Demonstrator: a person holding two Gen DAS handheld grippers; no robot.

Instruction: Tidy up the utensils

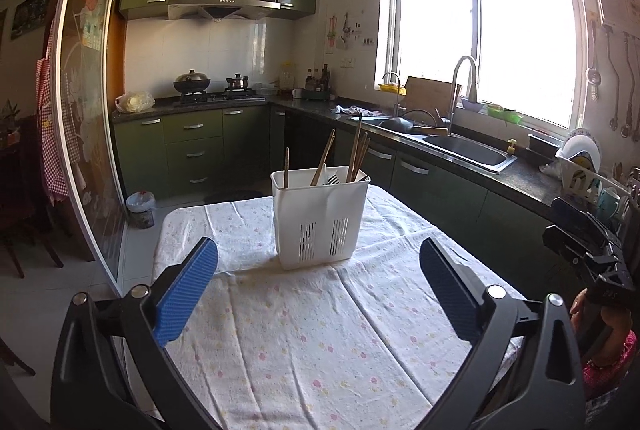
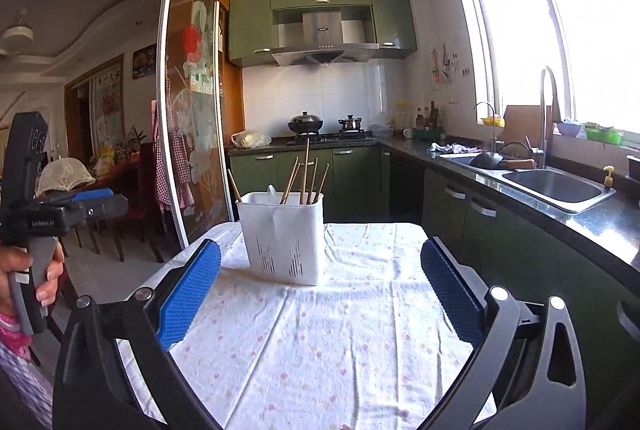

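Observation:
A white slotted utensil holder (image 1: 320,216) stands upright on the cloth-covered table (image 1: 304,342), near its far end. Several wooden chopsticks (image 1: 356,150) and a dark fork head (image 1: 333,179) stick up out of it. My left gripper (image 1: 318,286) hovers over the table just short of the holder, jaws wide open, nothing between the blue pads. In the right wrist view the same holder (image 2: 282,236) with its chopsticks (image 2: 306,172) stands ahead of my right gripper (image 2: 320,290), which is also wide open and empty. A hand holds the left gripper's handle (image 2: 34,270) at that view's left edge.
A green kitchen counter with a steel sink (image 1: 468,150) and tap runs along the right under the window. A dish rack (image 1: 588,178) with plates sits at the counter's near end. A glass sliding door (image 1: 88,110) stands left, with a small bin (image 1: 141,208) on the floor.

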